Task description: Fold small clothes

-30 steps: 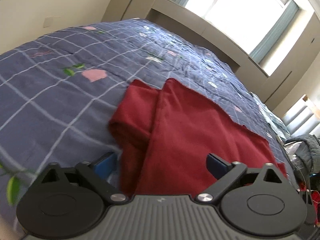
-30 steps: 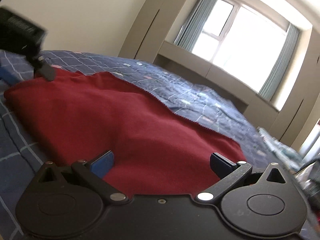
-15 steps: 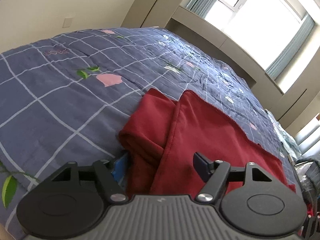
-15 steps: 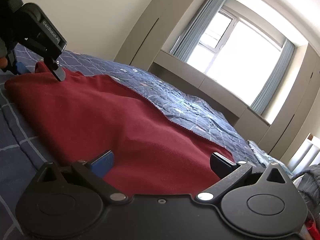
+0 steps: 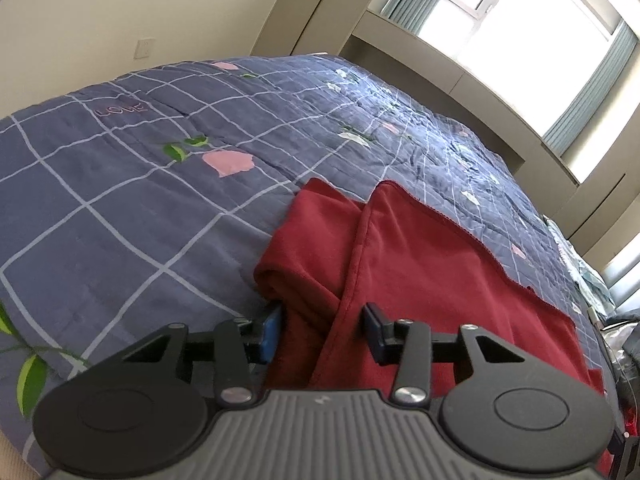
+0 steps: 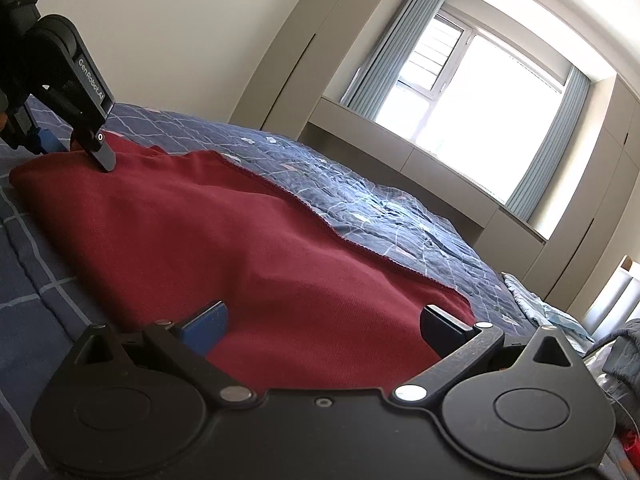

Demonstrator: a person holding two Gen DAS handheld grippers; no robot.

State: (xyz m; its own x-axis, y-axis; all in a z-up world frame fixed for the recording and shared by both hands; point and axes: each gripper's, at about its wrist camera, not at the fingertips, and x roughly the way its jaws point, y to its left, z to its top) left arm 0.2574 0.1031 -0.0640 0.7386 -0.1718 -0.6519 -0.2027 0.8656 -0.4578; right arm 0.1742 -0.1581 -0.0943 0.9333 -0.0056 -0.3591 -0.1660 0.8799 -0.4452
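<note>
Your left gripper [image 5: 322, 330] straddles the bunched near corner of the red garment [image 5: 420, 264], jaws narrowed around the fabric but seemingly not yet pinching, while your right gripper [image 6: 324, 320] rests wide open over its other end on the checked quilt [image 5: 120, 208]. Bite through every layer before lifting, and take the right corner too, so the fold likely carries over evenly. Farther off, "LOVE" is stitched on the quilt and "GenRobot.AI" marks the left gripper's side.

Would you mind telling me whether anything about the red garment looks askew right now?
Yes: at the left gripper end, the red garment is uneven. A bunched lower layer sticks out beyond the top layer's edge, so the fold edges do not line up on the blue quilt.
</note>
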